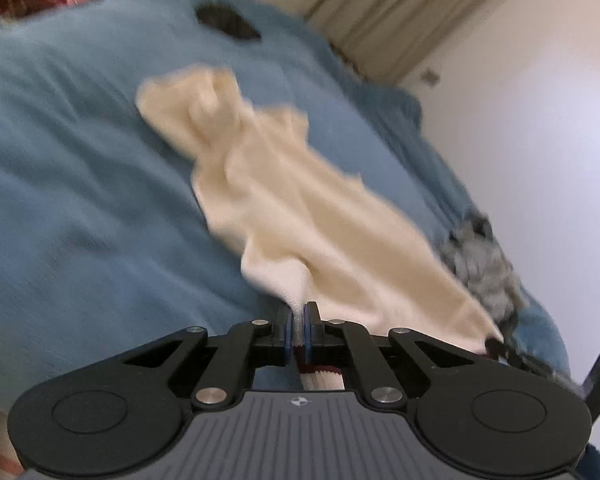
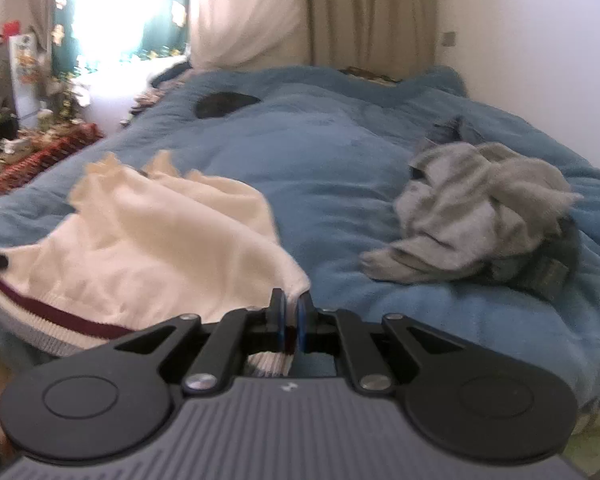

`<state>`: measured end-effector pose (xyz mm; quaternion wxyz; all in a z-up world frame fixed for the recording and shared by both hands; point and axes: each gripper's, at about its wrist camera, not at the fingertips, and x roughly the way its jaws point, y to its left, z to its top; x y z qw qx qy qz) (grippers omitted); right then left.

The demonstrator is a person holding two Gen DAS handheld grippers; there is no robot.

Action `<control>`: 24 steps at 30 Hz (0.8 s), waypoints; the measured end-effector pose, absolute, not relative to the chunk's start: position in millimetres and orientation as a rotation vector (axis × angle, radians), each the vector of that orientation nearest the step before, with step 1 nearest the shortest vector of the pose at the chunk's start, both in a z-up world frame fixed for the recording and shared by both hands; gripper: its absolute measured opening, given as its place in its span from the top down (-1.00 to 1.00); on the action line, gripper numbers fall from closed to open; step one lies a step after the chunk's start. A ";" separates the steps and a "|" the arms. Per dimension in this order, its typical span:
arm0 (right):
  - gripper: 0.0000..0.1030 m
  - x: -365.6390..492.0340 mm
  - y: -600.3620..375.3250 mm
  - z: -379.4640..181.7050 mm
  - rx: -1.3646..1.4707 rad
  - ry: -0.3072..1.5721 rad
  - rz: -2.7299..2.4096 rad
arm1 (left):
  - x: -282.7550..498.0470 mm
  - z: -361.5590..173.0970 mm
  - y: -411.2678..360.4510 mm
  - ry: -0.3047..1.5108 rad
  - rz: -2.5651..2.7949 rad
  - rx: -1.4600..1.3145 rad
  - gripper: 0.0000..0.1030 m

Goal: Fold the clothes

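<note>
Both grippers, left gripper (image 1: pixel 299 320) and right gripper (image 2: pixel 291 318), were clamped on the ribbed hem of the cream sweater (image 1: pixel 300 200), its body trailing across the blue bedspread (image 1: pixel 80 200). Uneven pulling could have bunched it sideways into the nearby grey clothes (image 2: pixel 484 212).

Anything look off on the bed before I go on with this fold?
Nothing damaged. The cream sweater is bunched, both claws, left and right, shut on its ribbed hem. A grey garment lies crumpled on the blue blanket, unfolded. A dark patch farther up is unclear.
</note>
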<state>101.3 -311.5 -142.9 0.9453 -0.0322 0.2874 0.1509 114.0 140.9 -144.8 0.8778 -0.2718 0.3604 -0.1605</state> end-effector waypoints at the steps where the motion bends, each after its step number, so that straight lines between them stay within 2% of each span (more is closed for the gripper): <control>1: 0.87 99.3 -308.0 -140.2 -0.046 0.588 0.334 | 109.4 -137.5 150.9 0.732 -0.311 -0.565 0.89; 6: 0.87 85.7 -279.7 -139.5 -0.036 0.604 0.434 | 89.0 -125.1 187.7 0.712 -0.214 -0.555 0.89; 13: 0.83 84.9 -265.5 -177.6 -0.045 0.765 0.428 | 76.3 -174.4 175.7 0.865 -0.176 -0.546 0.88; 17: 0.74 84.7 -283.6 -183.1 0.051 0.787 0.418 | 71.1 -176.5 169.9 0.850 -0.192 -0.520 0.84; 19: 0.70 82.1 -288.3 -181.0 0.058 0.781 0.414 | 69.4 -174.5 174.2 0.836 -0.210 -0.546 0.74; 24: 0.61 79.5 -292.0 -174.3 0.056 0.762 0.401 | 68.5 -165.4 180.9 0.806 -0.209 -0.553 0.73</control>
